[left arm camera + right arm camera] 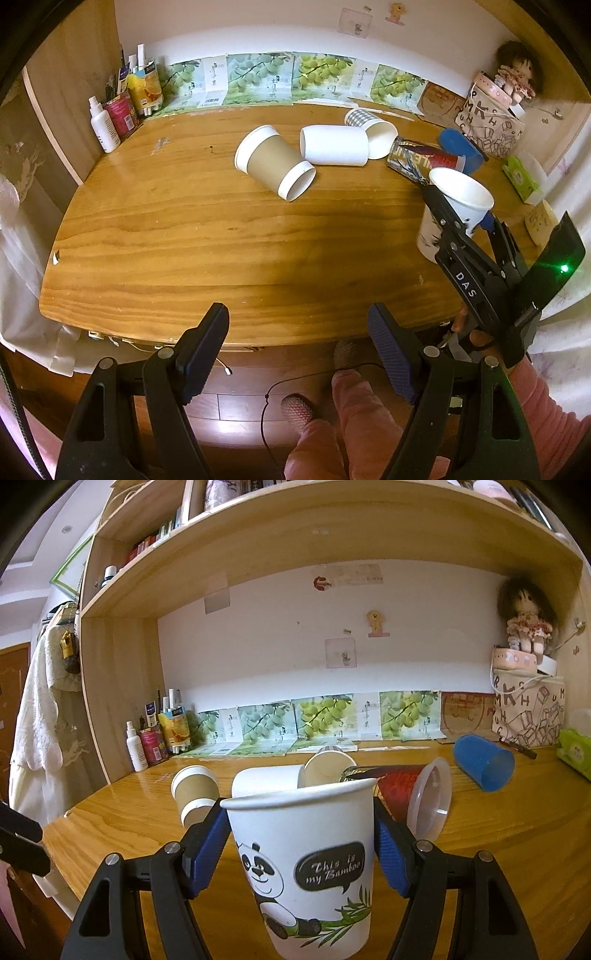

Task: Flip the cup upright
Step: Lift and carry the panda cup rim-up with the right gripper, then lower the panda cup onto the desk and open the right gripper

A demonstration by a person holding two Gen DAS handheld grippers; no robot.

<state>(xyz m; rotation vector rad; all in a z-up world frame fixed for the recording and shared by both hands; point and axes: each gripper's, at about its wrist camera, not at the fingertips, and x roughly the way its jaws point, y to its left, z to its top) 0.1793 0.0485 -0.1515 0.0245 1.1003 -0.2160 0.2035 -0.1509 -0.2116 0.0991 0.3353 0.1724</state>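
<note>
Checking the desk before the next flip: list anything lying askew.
Several cups lie tipped on the desk: the brown-sleeved cup, plain white cup, checked cup, blue cup and a clear plastic cup. Only the panda cup, held in the right hand-held gripper, is mouth-up.

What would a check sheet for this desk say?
Surface: wooden desk, scuffed.
Job's things: panda cup upright in right tongs; brown cup, white cup, checked cup, blue cup on their sides.
Clutter: spray bottle, cans, tissue pack, clear lid.
Grippers: left tongs open, empty, at the desk's near edge.
Cables: black wire on floor.
Surroundings: doll, bag, bookshelf above.
</note>
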